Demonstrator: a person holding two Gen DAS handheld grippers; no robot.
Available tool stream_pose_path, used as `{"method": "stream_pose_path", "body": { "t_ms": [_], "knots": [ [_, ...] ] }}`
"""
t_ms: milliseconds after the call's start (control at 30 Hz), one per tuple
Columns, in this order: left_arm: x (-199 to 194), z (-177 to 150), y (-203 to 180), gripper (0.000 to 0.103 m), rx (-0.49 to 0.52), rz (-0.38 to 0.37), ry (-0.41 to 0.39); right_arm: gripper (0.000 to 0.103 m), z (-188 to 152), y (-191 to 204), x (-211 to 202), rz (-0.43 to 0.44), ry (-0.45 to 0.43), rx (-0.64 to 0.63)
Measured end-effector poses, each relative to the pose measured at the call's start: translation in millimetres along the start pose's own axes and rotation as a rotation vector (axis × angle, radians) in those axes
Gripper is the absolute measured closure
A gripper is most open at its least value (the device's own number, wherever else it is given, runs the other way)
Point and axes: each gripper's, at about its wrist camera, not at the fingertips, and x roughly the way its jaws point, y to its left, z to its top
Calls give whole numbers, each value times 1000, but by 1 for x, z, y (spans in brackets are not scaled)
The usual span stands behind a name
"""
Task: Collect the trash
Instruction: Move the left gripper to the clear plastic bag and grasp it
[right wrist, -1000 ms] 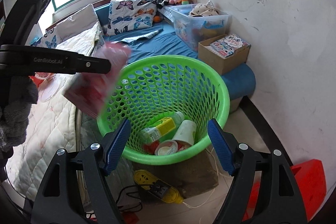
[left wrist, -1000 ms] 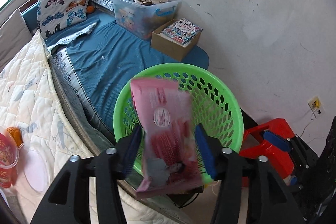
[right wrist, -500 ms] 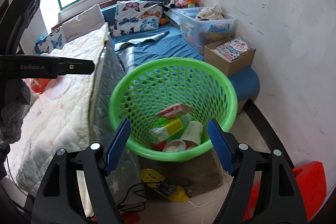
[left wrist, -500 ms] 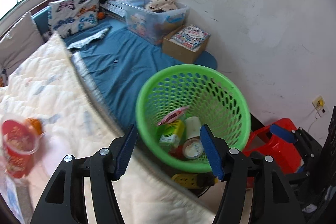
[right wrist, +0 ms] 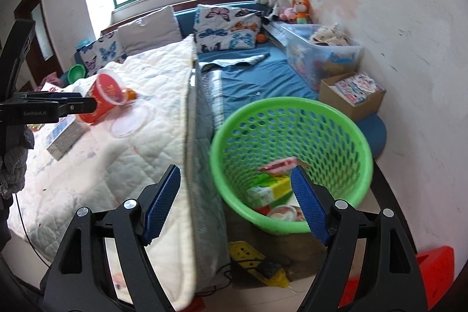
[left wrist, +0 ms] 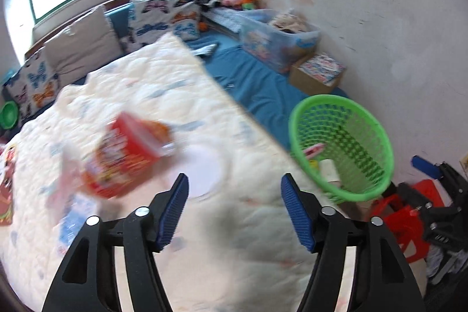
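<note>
A green basket stands on the floor beside the bed and holds a pink wrapper, a green-yellow carton and cups. It also shows in the left wrist view. My left gripper is open and empty above the white quilt, right of a red cup lying tipped on it. The left gripper shows in the right wrist view in front of the red cup. My right gripper is open and empty over the basket's near rim.
A clear lid, a flat box and printed wrappers lie on the quilt. A storage bin and a cardboard box sit on the blue mattress. A yellow power strip and red stool are on the floor.
My left gripper let go of the pink wrapper, which fell into the basket. The left gripper then swung left from the basket to over the quilt near the red cup. The right gripper barely moved.
</note>
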Motion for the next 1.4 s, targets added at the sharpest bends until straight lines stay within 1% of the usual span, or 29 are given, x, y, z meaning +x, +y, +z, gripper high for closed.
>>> {"method": "stream_pose_path", "body": {
  "t_ms": [300,433,567,633,800,867,967,1133,1167,1200,1233,1300,1367,1400],
  "knots": [
    [-19,-25,93,37,-127,141,-12,25,11,39,10,50,2,-62],
    [-21,-33,133,37,-189,198,-13,25,16,59,15,69,4,-91],
    [-17,-39,170,37,-224,243,-2,25,19,73,20,83,10,-115],
    [-11,-40,183,37,-235,249,12,25,20,83,23,90,13,-130],
    [8,-44,211,38,-277,228,48,25,25,102,30,108,23,-153],
    [12,-44,217,39,-278,223,48,25,26,109,33,114,28,-161],
    [18,-43,220,43,-275,210,54,25,28,118,39,121,35,-169],
    [25,-41,221,56,-266,173,58,25,30,133,47,140,44,-183],
    [26,-41,221,60,-262,165,57,25,30,134,48,143,45,-186],
    [26,-41,221,67,-261,159,55,25,30,136,50,146,47,-190],
    [27,-42,221,71,-258,148,53,25,30,137,51,148,49,-192],
    [27,-44,220,83,-251,149,51,25,31,143,53,153,52,-200],
    [26,-46,221,91,-246,154,48,25,32,148,54,159,53,-207],
    [25,-47,221,92,-247,166,45,25,32,150,54,162,53,-210]
  ]
}}
